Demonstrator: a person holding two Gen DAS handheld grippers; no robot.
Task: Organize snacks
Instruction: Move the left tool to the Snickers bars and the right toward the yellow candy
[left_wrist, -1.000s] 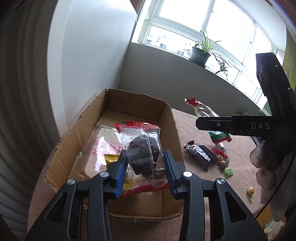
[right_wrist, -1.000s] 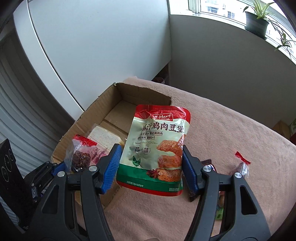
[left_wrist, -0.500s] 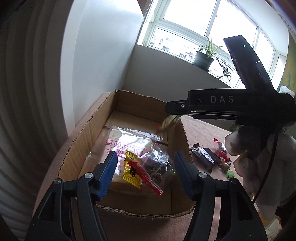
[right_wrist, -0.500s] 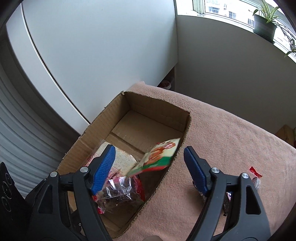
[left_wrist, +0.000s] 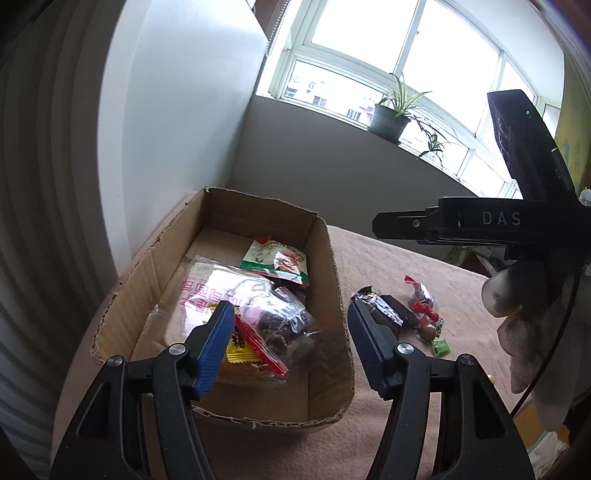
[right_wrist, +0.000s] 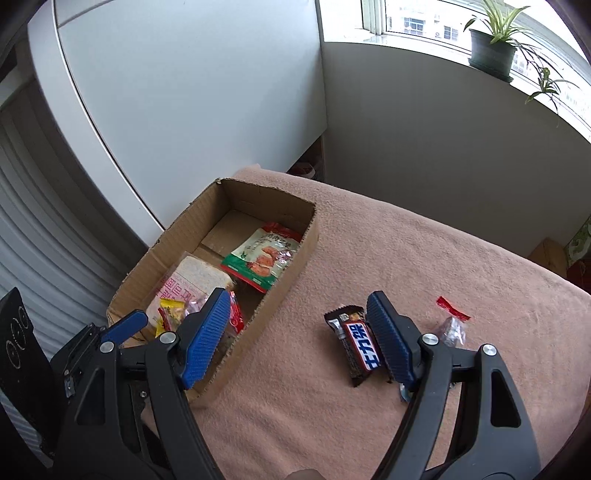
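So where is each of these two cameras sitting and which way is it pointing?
Left wrist: on the left gripper, looking down and forward into the cardboard box toward the window; shows its own open blue-padded fingers, plus the right gripper's body and a gloved hand.
Right wrist: on the right gripper, looking down at the box, the pink cloth and a chocolate bar; its open fingers show, and part of the left gripper at lower left.
Both share: box, green pouch, bar, potted plant.

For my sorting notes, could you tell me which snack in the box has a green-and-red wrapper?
The chicken-snack pouch at the cardboard box's far end; the others are clear bags.
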